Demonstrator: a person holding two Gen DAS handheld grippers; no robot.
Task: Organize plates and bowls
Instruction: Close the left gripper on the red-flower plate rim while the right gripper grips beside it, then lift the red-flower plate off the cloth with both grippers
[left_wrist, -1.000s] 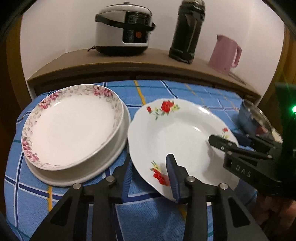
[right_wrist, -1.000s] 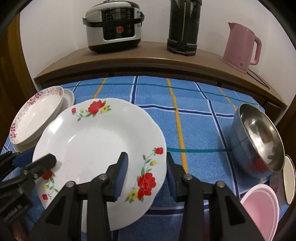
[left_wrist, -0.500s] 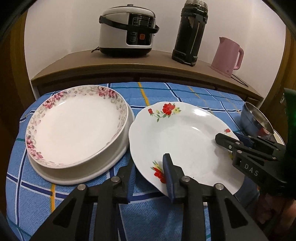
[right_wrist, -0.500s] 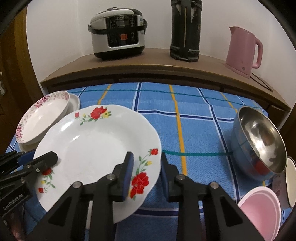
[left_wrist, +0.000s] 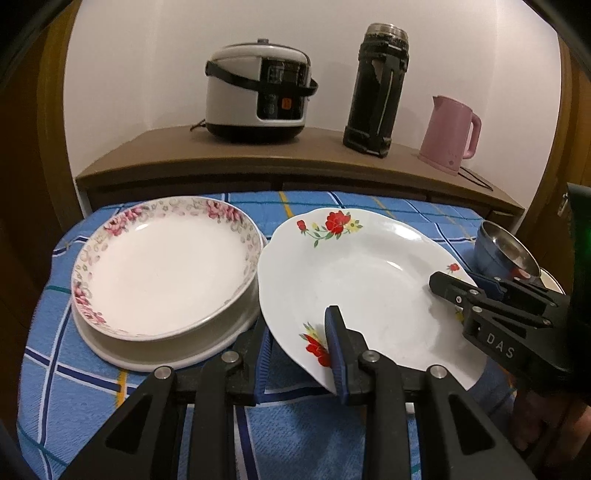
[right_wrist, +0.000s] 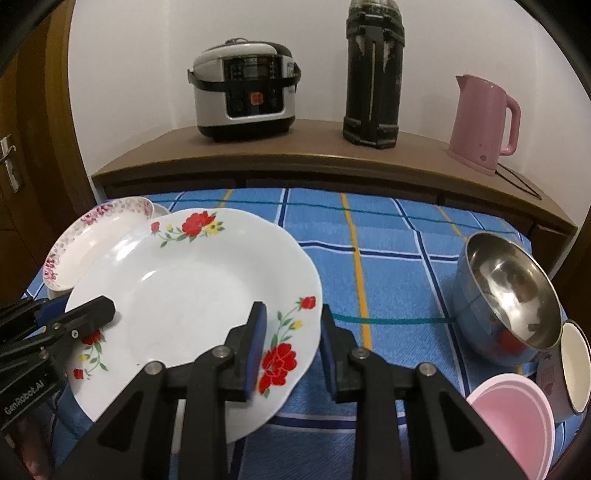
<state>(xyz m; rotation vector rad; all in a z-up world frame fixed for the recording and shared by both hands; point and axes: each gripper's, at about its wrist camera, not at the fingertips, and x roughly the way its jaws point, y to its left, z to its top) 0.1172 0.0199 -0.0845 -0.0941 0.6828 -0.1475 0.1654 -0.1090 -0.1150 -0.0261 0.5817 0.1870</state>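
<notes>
Red-flower plate (left_wrist: 362, 280): left gripper (left_wrist: 301, 354) and right gripper (right_wrist: 290, 350) had narrowed, both now clamping its rim; lifted, ready for stacking

A white plate (left_wrist: 365, 280) is showing red flowers with green stems and small yellow blooms around its rim. A second plate (left_wrist: 162, 266) is wearing a border of pink roses and grey rings on white, sitting over a plain cream dish (left_wrist: 173, 354). The tabletop (right_wrist: 388, 258) is showing a blue cloth crossed with white, navy, orange and teal lines. A steel bowl (right_wrist: 506, 291) is gleaming silver inside with a blue outside. A pink bowl (right_wrist: 517, 421) is showing pale rose. The kettle (right_wrist: 484, 122) is looking pink, the rice cooker (right_wrist: 243, 88) silver and black, the flask (right_wrist: 373, 74) black. Each hand-held gripper is showing black, with blue pads (right_wrist: 256, 343).
</notes>
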